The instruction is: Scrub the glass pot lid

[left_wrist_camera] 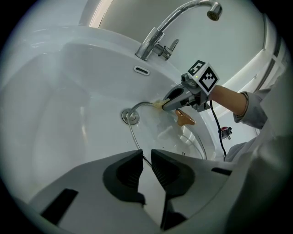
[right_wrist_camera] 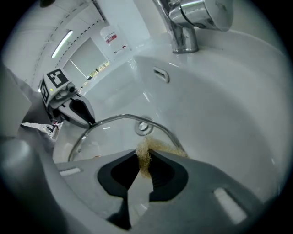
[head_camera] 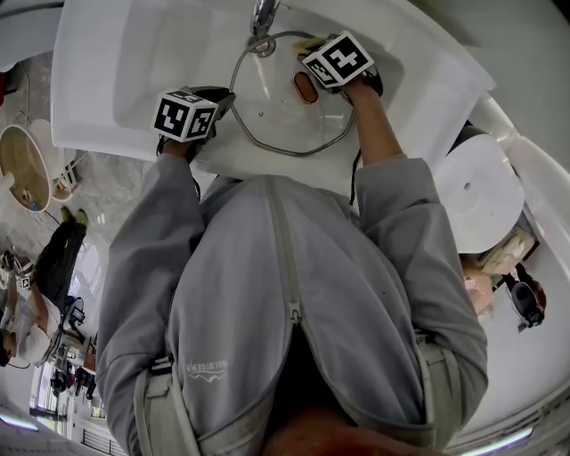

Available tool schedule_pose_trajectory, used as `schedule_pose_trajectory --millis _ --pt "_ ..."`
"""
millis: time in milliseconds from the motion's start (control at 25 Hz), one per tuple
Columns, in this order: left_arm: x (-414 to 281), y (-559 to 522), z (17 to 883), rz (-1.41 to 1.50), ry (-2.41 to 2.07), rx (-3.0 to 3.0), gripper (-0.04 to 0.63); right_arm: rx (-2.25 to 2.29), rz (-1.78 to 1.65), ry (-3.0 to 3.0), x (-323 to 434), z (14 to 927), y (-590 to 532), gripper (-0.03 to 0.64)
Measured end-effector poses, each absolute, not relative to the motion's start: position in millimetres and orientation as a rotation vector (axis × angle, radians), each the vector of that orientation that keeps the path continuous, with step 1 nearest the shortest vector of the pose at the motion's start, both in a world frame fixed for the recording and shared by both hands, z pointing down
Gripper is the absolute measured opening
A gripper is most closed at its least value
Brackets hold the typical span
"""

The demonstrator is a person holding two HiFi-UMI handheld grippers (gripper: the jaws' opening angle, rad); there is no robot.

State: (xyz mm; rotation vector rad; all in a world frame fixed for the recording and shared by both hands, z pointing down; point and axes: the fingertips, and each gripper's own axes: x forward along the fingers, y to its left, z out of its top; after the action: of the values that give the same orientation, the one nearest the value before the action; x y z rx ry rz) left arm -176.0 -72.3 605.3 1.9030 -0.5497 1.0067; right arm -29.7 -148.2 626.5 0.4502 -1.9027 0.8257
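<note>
At the left of the white ceramic sink basin [head_camera: 147,44], the left gripper [left_wrist_camera: 146,156] points steeply down at the near-left edge of the round glass pot lid with a metal rim [head_camera: 276,111]. Its jaws stand almost together, with only a narrow gap, and the metal rim runs into that gap, so the gripper has hold of the lid by its edge. The lid lies inside the basin with its dome and its brown oblong handle [head_camera: 305,86] facing up. Its far edge lies beside the round metal drain [left_wrist_camera: 130,116], below the chrome tap [head_camera: 263,16]. In the head view, the long axis of the handle runs from the tap side toward the person. Whether the lid lies flat or tilted cannot be told. At the right, the right gripper [right_wrist_camera: 144,161] also points steeply down, over the far-right part of the rim. Its jaws are clamped on a tan fibrous scouring pad [right_wrist_camera: 145,146]. The pad protrudes past the jaw tips and touches the lid at the rim, near the drain.
</note>
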Motion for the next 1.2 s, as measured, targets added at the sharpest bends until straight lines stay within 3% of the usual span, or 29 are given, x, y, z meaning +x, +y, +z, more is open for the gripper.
schedule_pose_trajectory --millis 360,1200 --pt "-175.7 -75.5 603.5 1.009 -0.559 1.928 0.037 0.326 0.997 -1.979 -37.1 582.5 -114.2 0.048" --pt "-137.5 -58.9 595.4 0.936 -0.522 2.041 0.017 0.345 0.647 -2.003 -60.6 540.4 -27.9 0.048"
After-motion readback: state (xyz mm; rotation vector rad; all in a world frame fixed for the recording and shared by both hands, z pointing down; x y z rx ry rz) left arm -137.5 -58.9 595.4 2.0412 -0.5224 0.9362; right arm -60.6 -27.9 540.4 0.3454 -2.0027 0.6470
